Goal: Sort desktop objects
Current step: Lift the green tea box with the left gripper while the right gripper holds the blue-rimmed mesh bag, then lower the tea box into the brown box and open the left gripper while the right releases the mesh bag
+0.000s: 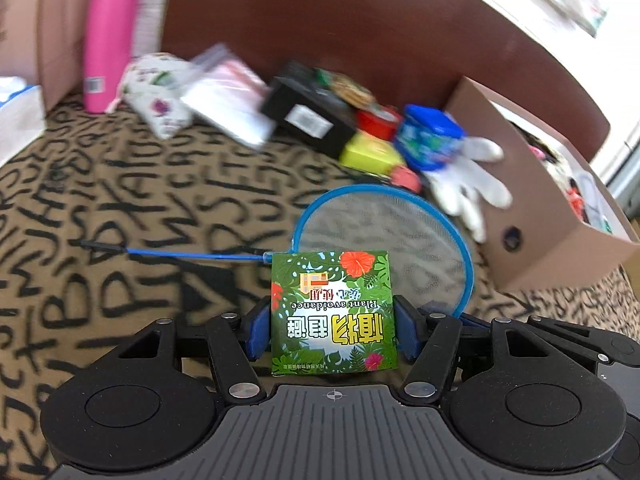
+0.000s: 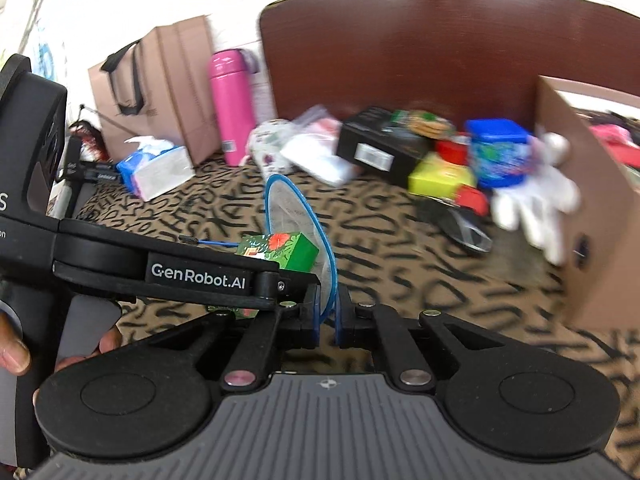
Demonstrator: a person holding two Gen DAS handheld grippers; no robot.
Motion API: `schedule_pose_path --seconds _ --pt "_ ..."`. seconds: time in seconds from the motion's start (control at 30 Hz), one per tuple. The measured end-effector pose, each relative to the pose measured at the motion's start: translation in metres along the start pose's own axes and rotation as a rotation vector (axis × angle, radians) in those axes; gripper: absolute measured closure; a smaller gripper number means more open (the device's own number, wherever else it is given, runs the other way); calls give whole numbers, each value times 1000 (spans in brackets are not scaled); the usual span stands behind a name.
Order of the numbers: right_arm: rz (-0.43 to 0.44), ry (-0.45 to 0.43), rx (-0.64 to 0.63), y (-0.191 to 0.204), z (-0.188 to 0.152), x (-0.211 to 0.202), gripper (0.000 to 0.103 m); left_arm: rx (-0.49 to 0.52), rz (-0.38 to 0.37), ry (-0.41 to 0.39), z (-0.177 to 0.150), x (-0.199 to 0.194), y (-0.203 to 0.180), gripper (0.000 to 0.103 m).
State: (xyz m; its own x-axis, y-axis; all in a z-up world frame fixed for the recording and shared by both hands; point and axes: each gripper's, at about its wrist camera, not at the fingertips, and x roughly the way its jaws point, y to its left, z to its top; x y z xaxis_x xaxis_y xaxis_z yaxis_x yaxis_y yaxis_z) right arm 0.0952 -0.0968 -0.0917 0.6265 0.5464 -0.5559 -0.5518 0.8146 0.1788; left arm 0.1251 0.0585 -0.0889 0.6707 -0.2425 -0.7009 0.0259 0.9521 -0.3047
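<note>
My left gripper (image 1: 332,328) is shut on a green box with flowers and leaves printed on it (image 1: 332,312), held above the lettered cloth. In the right wrist view the same green box (image 2: 294,250) shows beyond the left gripper's arm (image 2: 196,276). My right gripper (image 2: 327,320) is shut on the blue rim of a round mesh net (image 2: 298,220), which stands on edge. In the left wrist view the net (image 1: 396,240) lies behind the box, its thin blue handle (image 1: 180,254) pointing left.
A brown cardboard box (image 1: 548,208) with items inside stands at right. Along the back wall lie a pink bottle (image 1: 108,36), white packets (image 1: 224,100), a black box (image 1: 308,116), a yellow box (image 1: 370,154), a blue tub (image 1: 430,136) and a white glove (image 1: 472,184). A tissue pack (image 2: 156,170) lies left.
</note>
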Motion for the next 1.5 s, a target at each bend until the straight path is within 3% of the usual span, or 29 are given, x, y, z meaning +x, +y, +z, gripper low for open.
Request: schedule_pose_path --seconds 0.37,0.63,1.0,1.2,1.5 --pt "-25 -86 36 -41 -10 -49 99 77 -28 -27 -1 -5 -63 39" --pt "-30 -179 30 -67 2 -77 100 138 -33 -89 15 -16 -106 39" --pt "-33 -323 20 -104 51 -117 100 208 -77 -192 71 -34 -162 39" --pt "-90 -373 9 -130 82 -139 100 212 -170 -167 110 -28 -195 39" --pt "-169 -418 80 -184 103 -162 100 275 -229 -161 139 -6 -259 39"
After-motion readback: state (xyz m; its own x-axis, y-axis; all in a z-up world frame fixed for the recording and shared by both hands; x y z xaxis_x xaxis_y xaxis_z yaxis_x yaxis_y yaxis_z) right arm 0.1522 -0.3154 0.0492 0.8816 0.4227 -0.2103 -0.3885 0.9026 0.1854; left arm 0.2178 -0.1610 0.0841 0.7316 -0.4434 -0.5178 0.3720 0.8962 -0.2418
